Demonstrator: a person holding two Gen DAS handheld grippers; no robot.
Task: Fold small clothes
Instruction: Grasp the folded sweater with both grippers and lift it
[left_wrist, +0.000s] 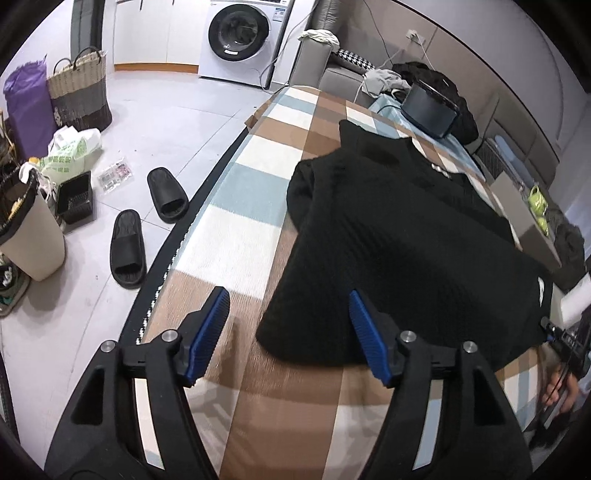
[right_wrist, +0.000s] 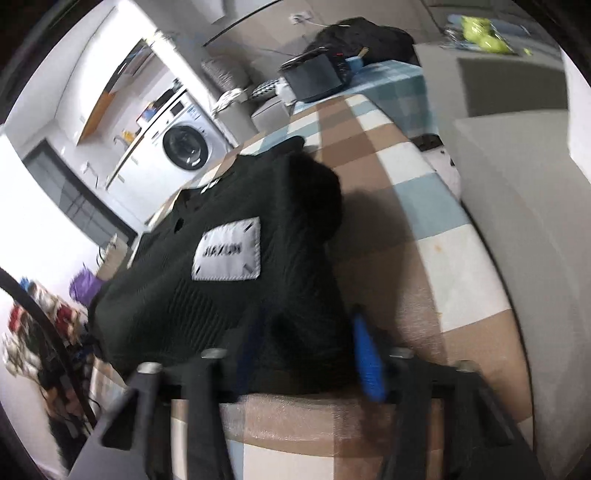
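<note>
1. A black sweater (left_wrist: 399, 236) lies flat on the checked tabletop (left_wrist: 236, 192), its long axis running from the near hem away to the far collar.
2. The left tongs (left_wrist: 288, 332) stand wide and empty at the near left hem corner, the right pad over the cloth.
3. The right tongs (right_wrist: 306, 354) are narrower, with the near right hem between the pads; a firm grip cannot be told through the blur.
4. A dark box (left_wrist: 430, 107) sits far beyond the collar, well apart.
</note>
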